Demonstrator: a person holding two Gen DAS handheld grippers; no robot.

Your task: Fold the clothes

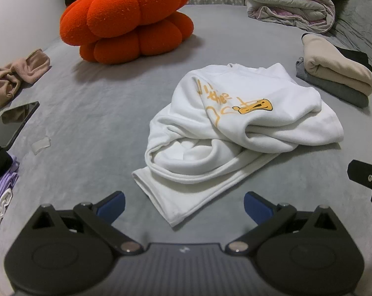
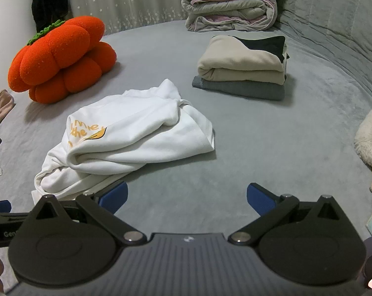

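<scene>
A white sweatshirt (image 1: 237,128) with a yellow print lies crumpled and half-folded on the grey bed; in the right wrist view the same sweatshirt (image 2: 129,138) sits left of centre. My left gripper (image 1: 184,204) is open just short of the garment's near hem, holding nothing. My right gripper (image 2: 187,197) is also open, above bare bedding to the right of the sweatshirt's near corner. Part of the right gripper (image 1: 366,180) shows at the right edge of the left wrist view. A stack of folded clothes (image 2: 242,69), beige over dark grey, lies beyond the sweatshirt.
An orange pumpkin cushion (image 1: 126,22) sits at the back left. A rolled quilt (image 2: 230,7) lies at the back. A tablet (image 1: 10,123), a pink cloth (image 1: 18,74) and purple clothes (image 1: 0,192) are at the left. A fluffy cream item (image 2: 371,138) is at the right.
</scene>
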